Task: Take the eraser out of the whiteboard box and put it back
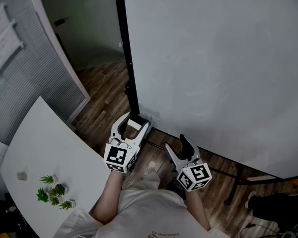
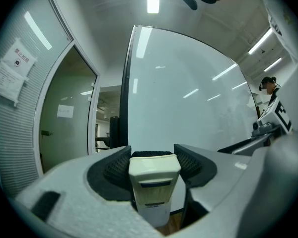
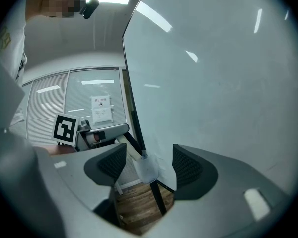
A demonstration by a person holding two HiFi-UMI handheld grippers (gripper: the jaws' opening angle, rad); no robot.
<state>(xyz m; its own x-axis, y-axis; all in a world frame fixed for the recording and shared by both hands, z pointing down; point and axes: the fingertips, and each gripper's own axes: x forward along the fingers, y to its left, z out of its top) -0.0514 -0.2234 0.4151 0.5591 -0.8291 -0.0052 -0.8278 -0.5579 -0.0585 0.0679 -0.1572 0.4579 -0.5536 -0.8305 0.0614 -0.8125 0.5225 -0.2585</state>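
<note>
Already out of the whiteboard box [image 3: 148,173], the eraser [image 2: 154,182] is sitting pinched in the left gripper [image 2: 152,155] beside the whiteboard [image 1: 213,58]. The right gripper [image 3: 149,161] is hanging spread and empty. Putting the eraser back is what is remaining.

My head view looks steeply down; both gripper views face level along their jaws. All share the whiteboard [image 1: 213,58] just ahead of the left gripper [image 1: 134,124].

whiteboard [image 1: 213,58] close ahead, table [image 1: 49,148] at left, open floor [image 1: 104,93] between
</note>
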